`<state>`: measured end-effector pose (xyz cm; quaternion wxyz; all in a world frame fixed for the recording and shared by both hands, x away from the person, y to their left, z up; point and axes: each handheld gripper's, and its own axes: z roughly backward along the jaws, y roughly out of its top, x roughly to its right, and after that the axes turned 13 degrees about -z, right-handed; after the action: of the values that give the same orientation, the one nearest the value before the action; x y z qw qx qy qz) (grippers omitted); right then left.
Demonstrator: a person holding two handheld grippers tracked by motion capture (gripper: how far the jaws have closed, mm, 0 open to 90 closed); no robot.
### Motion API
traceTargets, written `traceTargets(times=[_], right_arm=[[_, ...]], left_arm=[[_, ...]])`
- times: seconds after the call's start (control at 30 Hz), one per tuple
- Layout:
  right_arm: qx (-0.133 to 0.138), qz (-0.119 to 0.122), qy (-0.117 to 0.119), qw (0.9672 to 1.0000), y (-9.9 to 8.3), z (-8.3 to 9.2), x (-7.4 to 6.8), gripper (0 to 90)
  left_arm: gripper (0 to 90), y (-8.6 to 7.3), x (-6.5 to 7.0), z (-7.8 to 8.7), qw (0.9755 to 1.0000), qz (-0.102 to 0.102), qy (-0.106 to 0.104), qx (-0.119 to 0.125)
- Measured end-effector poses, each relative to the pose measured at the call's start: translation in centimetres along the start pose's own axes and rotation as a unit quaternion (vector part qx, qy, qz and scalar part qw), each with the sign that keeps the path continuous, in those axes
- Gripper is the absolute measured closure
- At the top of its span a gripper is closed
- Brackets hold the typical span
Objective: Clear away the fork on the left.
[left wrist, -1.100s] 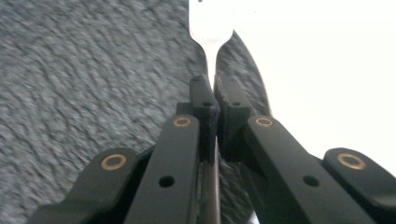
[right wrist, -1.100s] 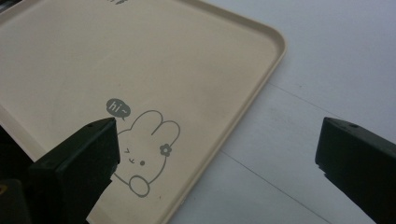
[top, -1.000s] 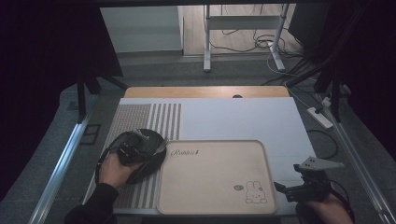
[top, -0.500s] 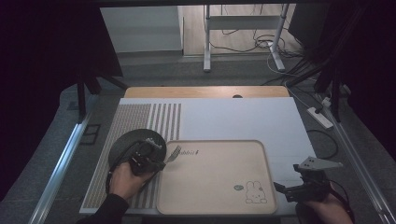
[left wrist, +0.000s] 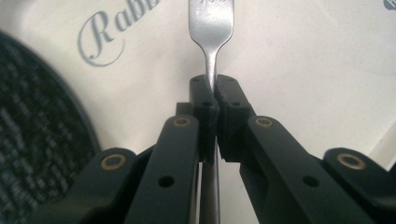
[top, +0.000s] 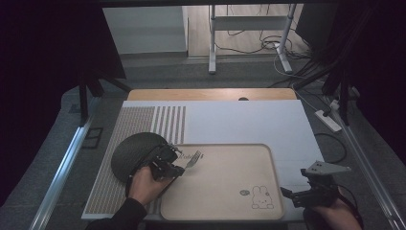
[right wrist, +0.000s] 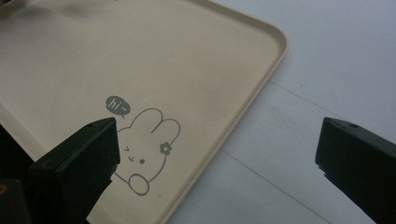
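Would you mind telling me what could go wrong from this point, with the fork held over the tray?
The left gripper pinches only the fork at its narrow neck, so it may pivot or slip between the jaws. Its tines hang over the tray beside the dark plate, so a swing could knock the plate. The right gripper is open and idle, offering no support.

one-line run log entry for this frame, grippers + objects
left gripper: shut on fork, over tray | right gripper: open, at tray's rabbit corner | dark plate: left of tray
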<state>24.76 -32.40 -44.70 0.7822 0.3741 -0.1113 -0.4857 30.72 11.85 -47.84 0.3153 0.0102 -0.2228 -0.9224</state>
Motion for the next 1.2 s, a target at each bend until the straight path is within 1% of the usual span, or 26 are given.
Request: traceTargets(times=[0.13, 0.23, 0.3, 0.37, 0.43, 0.47, 0.5, 0.57, 0.63, 0.67, 0.73, 0.77, 0.83, 0.87, 0.9, 0.93, 0.97, 1.03, 1.07, 1.13, 1.2], right_arm=[[0.0, 0.001, 0.0, 1.0, 0.0, 0.0, 0.0, 0.4], [-0.001, 0.001, 0.0, 1.0, 0.0, 0.0, 0.0, 0.4], [-0.001, 0.001, 0.0, 1.0, 0.0, 0.0, 0.0, 0.4], [-0.001, 0.001, 0.0, 1.0, 0.0, 0.0, 0.0, 0.4], [-0.001, 0.001, 0.001, 1.0, 0.0, 0.0, 0.0, 0.4], [-0.001, 0.001, 0.001, 1.0, 0.0, 0.0, 0.0, 0.4], [-0.001, 0.001, 0.001, 1.0, 0.0, 0.0, 0.0, 0.4], [-0.001, 0.001, 0.001, 1.0, 0.0, 0.0, 0.0, 0.4], [-0.001, 0.001, 0.001, 1.0, 0.0, 0.0, 0.0, 0.4], [-0.001, 0.001, 0.001, 1.0, 0.0, 0.0, 0.0, 0.4], [-0.001, 0.003, 0.002, 1.0, 0.0, 0.0, 0.0, 0.4], [-0.001, 0.003, 0.002, 1.0, 0.0, 0.0, 0.0, 0.4], [-0.002, 0.003, 0.002, 1.0, 0.0, -0.1, 0.0, 0.4], [-0.002, 0.003, 0.002, 1.0, 0.0, -0.1, 0.0, 0.4], [-0.002, 0.003, 0.002, 1.0, 0.0, 0.0, 0.0, 0.4], [-0.002, 0.003, 0.002, 1.0, 0.0, 0.0, 0.0, 0.4], [-0.002, 0.003, 0.002, 1.0, 0.0, 0.0, 0.0, 0.4], [-0.001, 0.003, 0.001, 1.0, 0.0, 0.0, -0.1, 0.4], [-0.002, 0.003, 0.002, 1.0, 0.0, 0.0, -0.1, 0.4], [-0.002, 0.003, 0.002, 1.0, 0.0, 0.0, -0.1, 0.4], [-0.002, 0.003, 0.002, 1.0, 0.0, 0.0, -0.1, 0.4]], left_arm=[[86.2, 0.7, 0.6, -0.9, 0.9999, -0.007, -0.007, -0.006], [86.2, 1.2, 1.0, -1.5, 0.9999, -0.01, -0.005, -0.01], [86.2, 1.5, 1.1, -1.9, 0.9999, -0.008, -0.002, -0.01], [86.1, 1.5, 1.1, -2.5, 0.9998, -0.005, 0.005, -0.017], [86.0, 1.4, 1.0, -3.1, 0.9995, -0.008, 0.012, -0.027], [85.9, 1.4, 1.0, -3.5, 0.9992, -0.013, 0.013, -0.034], [85.0, 1.3, 1.0, -3.6, 0.9992, -0.015, 0.014, -0.034], [83.8, 1.3, 1.1, -3.5, 0.999, -0.026, 0.015, -0.032], [72.9, 1.4, 1.3, -3.3, 0.999, -0.032, 0.025, -0.022], [70.1, 1.4, 1.4, -3.1, 0.9989, -0.037, 0.023, -0.014], [68.6, 1.6, 1.7, -2.8, 0.9985, -0.053, 0.017, 0.003], [70.2, 1.7, 2.0, -2.8, 0.9981, -0.06, 0.011, 0.005], [76.8, 1.9, 2.4, -3.0, 0.997, -0.077, 0.003, 0.005], [83.5, 1.9, 2.5, -3.2, 0.9968, -0.08, -0.004, 0.0], [88.0, 1.9, 2.5, -3.4, 0.9965, -0.082, -0.011, -0.005], [88.8, 1.8, 2.5, -3.6, 0.9965, -0.082, -0.01, -0.01], [88.9, 1.8, 2.3, -3.8, 0.9969, -0.076, -0.004, -0.019], [89.0, 1.6, 1.9, -3.9, 0.9972, -0.071, 0.005, -0.024], [89.1, 1.5, 1.6, -3.8, 0.9976, -0.064, 0.003, -0.024], [89.1, 1.2, 1.0, -3.6, 0.9981, -0.053, 0.015, -0.027], [89.1, 0.9, 0.3, -3.4, 0.9987, -0.037, 0.02, -0.03]])
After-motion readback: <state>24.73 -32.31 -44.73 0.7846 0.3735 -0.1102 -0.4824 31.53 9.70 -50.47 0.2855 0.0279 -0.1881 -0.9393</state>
